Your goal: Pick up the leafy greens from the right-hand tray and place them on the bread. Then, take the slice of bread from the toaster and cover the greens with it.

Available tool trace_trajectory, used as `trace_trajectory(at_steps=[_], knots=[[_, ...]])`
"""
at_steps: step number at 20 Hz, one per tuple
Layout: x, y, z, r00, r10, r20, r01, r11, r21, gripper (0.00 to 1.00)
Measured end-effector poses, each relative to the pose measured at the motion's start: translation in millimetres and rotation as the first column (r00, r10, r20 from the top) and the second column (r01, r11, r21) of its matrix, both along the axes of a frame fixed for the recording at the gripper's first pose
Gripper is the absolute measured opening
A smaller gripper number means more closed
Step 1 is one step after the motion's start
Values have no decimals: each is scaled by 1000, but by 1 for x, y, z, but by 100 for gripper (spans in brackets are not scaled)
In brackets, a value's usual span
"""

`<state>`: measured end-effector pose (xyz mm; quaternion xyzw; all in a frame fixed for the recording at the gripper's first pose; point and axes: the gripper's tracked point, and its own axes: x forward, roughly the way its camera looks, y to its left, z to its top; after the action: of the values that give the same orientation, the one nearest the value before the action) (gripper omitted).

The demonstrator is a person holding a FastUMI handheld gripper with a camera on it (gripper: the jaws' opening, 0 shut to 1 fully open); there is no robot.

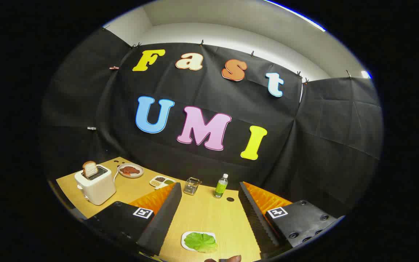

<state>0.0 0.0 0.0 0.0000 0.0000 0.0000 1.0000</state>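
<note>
- gripper [209,214] fingers are spread wide and hold nothing; the leafy greens [201,241] lie on a small white tray [186,238] between them, low and near their base.
- risk: the leaf looks thin and flat, so the tips may scrape the tray or pinch only an edge and drop it.
- beyond the greens, a green bottle [220,186] and a wire holder [191,186] stand well apart, leaving open table [202,214].
- the toaster [95,184] with its bread slice [90,168] stands far left of the greens, near the table edge; a careless pull could tip it.

Gripper [209,214]: two wedge-shaped fingers w/ ribbed inner faces, spread wide apart; black mounting blocks w/ screws, square black-and-white marker tag on each.
</note>
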Motion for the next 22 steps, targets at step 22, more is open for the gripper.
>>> trace_trajectory(at_steps=[22], knots=[[17, 5, -23, 994, 110, -16, -109, 993, 38, 97]])
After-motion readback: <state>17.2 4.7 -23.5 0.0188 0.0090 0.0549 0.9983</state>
